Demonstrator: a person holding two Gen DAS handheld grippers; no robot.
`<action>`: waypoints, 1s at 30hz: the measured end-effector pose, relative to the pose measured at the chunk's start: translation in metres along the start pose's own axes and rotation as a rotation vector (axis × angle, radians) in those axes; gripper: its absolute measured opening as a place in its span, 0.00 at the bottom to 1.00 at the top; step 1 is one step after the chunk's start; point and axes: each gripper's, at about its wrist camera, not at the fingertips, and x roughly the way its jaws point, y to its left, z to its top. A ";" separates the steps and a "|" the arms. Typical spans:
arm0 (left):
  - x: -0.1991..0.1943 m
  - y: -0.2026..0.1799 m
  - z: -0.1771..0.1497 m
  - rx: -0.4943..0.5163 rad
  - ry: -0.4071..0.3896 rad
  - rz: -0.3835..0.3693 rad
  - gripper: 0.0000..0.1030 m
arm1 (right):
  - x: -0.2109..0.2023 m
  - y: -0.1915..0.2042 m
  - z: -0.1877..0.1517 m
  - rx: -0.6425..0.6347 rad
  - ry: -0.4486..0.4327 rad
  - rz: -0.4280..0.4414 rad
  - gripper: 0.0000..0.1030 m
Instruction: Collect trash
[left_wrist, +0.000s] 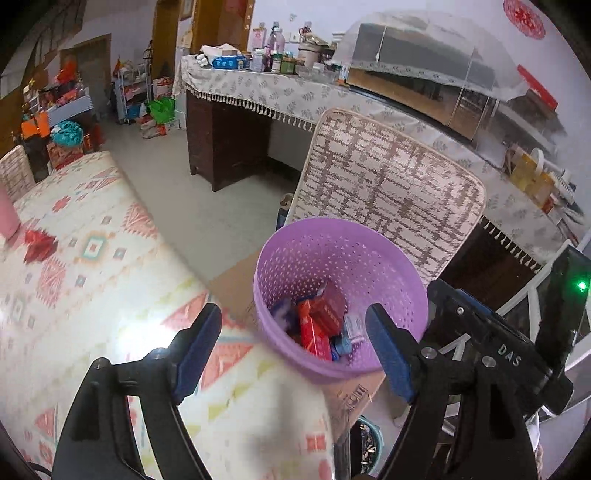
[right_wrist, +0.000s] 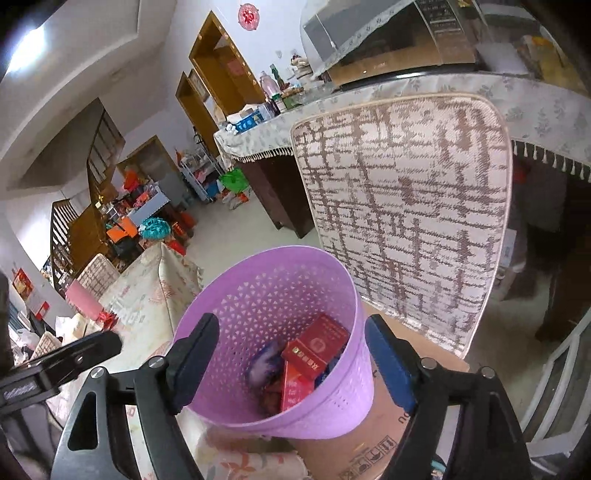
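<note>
A purple perforated basket (left_wrist: 340, 295) (right_wrist: 280, 354) stands on a cardboard box (right_wrist: 384, 421) beside the table. Inside lie red packets (right_wrist: 317, 345) (left_wrist: 317, 321) and blue wrappers (left_wrist: 341, 345). My right gripper (right_wrist: 291, 325) hovers open just above the basket's mouth, with nothing between its fingers. My left gripper (left_wrist: 293, 314) is open too and empty, over the table's corner, looking down at the basket. A crumpled red scrap (left_wrist: 38, 245) (right_wrist: 107, 317) lies farther back on the table.
The table has a patterned cloth (left_wrist: 92, 288). Behind the basket stands a chair back with a woven cover (left_wrist: 388, 192) (right_wrist: 406, 206). A long sideboard (left_wrist: 258, 92) along the wall is crowded with bottles and boxes. A pink object (right_wrist: 83, 297) stands by the red scrap.
</note>
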 end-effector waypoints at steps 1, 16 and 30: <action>-0.007 0.001 -0.005 -0.001 -0.010 0.010 0.77 | -0.002 0.002 -0.001 0.002 0.002 0.008 0.83; -0.150 0.016 -0.053 -0.023 -0.459 0.439 1.00 | -0.053 0.048 -0.038 -0.074 -0.015 0.039 0.87; -0.194 0.048 -0.093 -0.159 -0.477 0.494 1.00 | -0.081 0.097 -0.070 -0.248 -0.034 -0.019 0.89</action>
